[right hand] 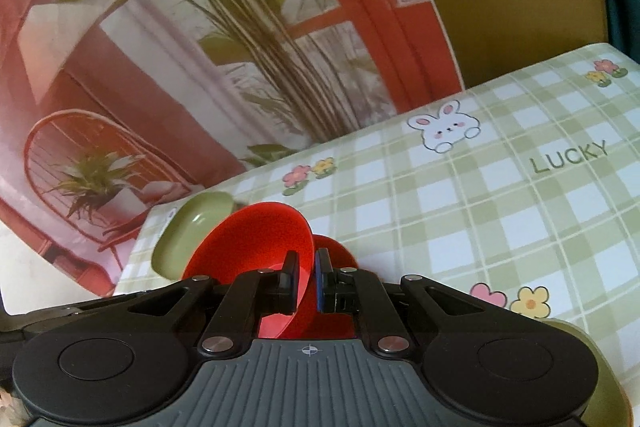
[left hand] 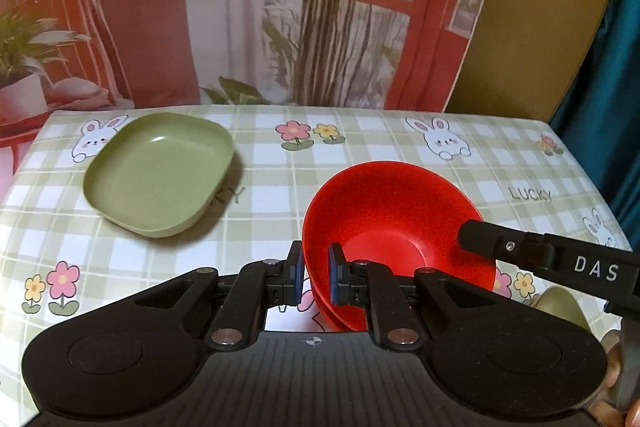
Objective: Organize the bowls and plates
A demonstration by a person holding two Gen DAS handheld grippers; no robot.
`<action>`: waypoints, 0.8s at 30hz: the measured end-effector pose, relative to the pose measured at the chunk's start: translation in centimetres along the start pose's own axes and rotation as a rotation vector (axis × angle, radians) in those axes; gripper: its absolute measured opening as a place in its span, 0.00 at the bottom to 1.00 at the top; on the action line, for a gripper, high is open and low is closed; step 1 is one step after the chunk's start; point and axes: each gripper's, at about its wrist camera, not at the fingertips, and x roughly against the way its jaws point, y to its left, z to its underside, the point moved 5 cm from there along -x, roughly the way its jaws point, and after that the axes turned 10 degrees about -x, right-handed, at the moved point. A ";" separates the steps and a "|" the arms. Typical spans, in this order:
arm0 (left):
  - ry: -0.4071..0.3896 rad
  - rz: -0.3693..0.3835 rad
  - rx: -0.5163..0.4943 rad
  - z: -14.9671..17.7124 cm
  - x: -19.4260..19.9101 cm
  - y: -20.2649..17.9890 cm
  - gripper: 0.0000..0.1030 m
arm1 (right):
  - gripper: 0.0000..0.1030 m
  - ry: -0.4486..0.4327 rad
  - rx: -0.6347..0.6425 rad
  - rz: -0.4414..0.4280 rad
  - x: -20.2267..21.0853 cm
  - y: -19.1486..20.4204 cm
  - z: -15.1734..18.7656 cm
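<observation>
Checked cloth: a green-and-white tablecloth (left hand: 400, 155) with rabbits, flowers and the word LUCKY covers the table; all the dishes stand on it or are held just over it.
Green plate: a squarish olive plate (left hand: 158, 175) lies flat on the far left of the cloth, well apart from the red pieces and untouched by either tool.
Red bowl: a red bowl (left hand: 400, 223) sits tilted near the middle front, its mouth tipped toward the left wrist camera; a second red rim shows just beneath it (left hand: 340, 319), so it seems to be nested in or lifting out of another red bowl. Which of the two, I cannot tell.
Green dish at right: an edge of another olive piece (left hand: 560, 307) peeks out at the near right; too little shows to call it plate or bowl.
Left gripper: the left gripper (left hand: 316, 273) is clamped on the red bowl's near-left rim, one pad outside the wall and one inside.
Right gripper: the right gripper (right hand: 307, 281) pinches the rim on the opposite side, jaws narrowed onto the wall.
Step in hand: judged from the double hold, the red bowl is being stacked or separated.
Next move: it calls for both tools to travel together and level the bowl, since an uneven pull on a thin rim could let it twist out of the pads.
</observation>
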 end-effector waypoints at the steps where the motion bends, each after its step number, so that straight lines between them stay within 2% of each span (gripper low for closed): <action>1: 0.004 -0.003 -0.004 0.1 -0.1 -0.1 0.13 | 0.08 0.002 0.000 0.003 -0.1 -0.1 0.0; 15: 0.022 -0.024 -0.046 0.3 -1.3 -1.0 0.13 | 0.08 0.020 0.029 0.046 -0.9 -0.8 0.6; 24: 0.026 -0.019 -0.040 0.2 -1.3 -1.1 0.17 | 0.09 0.022 0.032 0.065 -0.9 -1.2 0.6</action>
